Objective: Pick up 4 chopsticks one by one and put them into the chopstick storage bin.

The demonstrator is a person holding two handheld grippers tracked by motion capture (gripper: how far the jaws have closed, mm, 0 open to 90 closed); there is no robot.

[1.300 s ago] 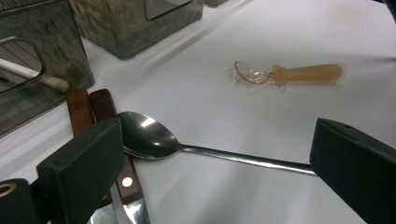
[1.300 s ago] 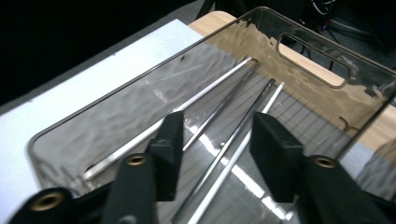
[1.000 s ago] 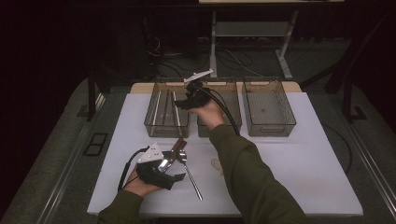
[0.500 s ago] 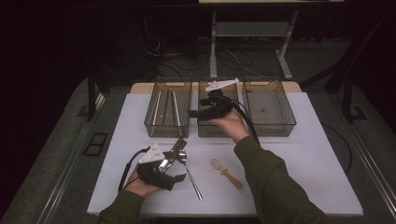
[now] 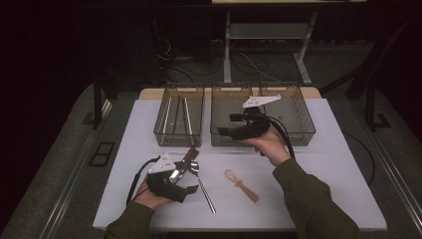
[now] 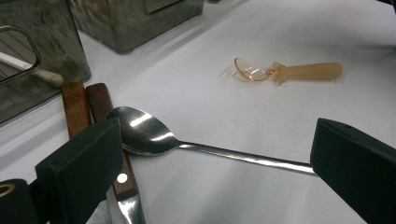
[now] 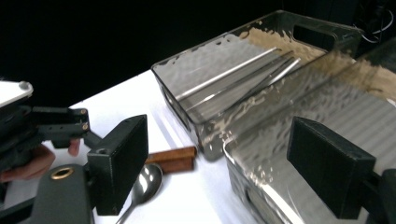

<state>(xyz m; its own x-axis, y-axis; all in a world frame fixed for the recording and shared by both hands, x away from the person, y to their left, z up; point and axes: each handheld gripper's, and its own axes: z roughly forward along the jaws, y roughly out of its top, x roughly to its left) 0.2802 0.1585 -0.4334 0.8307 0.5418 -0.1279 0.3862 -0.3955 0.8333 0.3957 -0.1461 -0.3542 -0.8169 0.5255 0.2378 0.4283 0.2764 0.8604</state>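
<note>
Both claws gape: left claw (image 6: 210, 177) astride steel spoon (image 6: 187, 142).

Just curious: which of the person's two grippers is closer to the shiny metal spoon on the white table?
Left. The left gripper sits right beside the metal spoon; the right gripper hovers farther off, by the clear bins.

Your left gripper (image 5: 185, 190) sits low at the near left, hand (image 5: 149, 196) cupped under it, jaws wide apart, nothing between them. Your right gripper (image 5: 225, 131) is held up farther out, arm extended, pointing left; its jaws have just been opening, nothing between them.
</note>
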